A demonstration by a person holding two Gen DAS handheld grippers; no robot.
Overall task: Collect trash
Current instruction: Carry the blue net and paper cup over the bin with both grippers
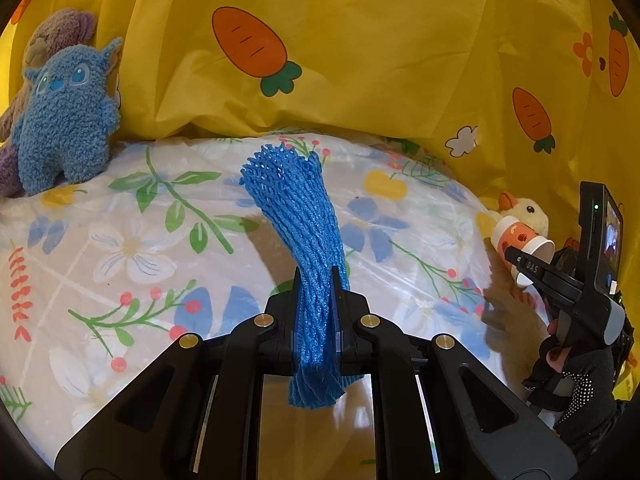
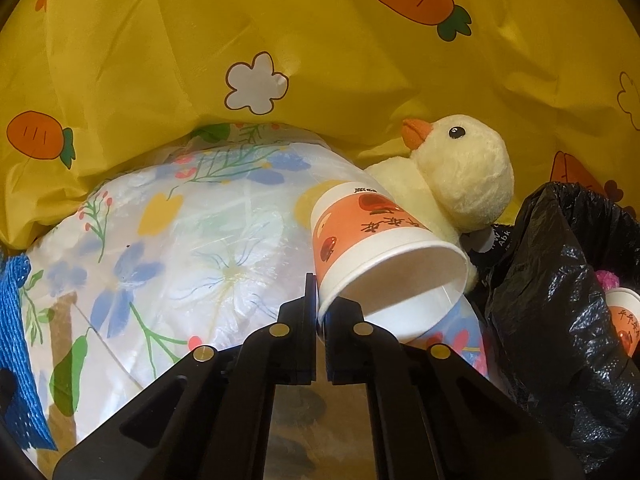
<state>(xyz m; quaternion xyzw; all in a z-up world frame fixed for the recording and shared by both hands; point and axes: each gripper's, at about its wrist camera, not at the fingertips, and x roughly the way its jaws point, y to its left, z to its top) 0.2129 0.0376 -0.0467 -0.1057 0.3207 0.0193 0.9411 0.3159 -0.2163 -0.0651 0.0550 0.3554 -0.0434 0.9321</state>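
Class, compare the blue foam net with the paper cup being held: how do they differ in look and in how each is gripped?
The blue foam net is soft, blue mesh; the paper cup is stiff, white with an orange band. The left claw squeezes the net across its body; the right claw pinches only the cup's rim. Both are held off the floral sheet.

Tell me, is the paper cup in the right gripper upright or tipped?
Tipped. The paper cup lies on its side, open mouth toward the camera, empty inside, its rim pinched by the right gripper.

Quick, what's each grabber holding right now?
Left gripper: shut on the blue foam net.
Right gripper: shut on the paper cup's rim.
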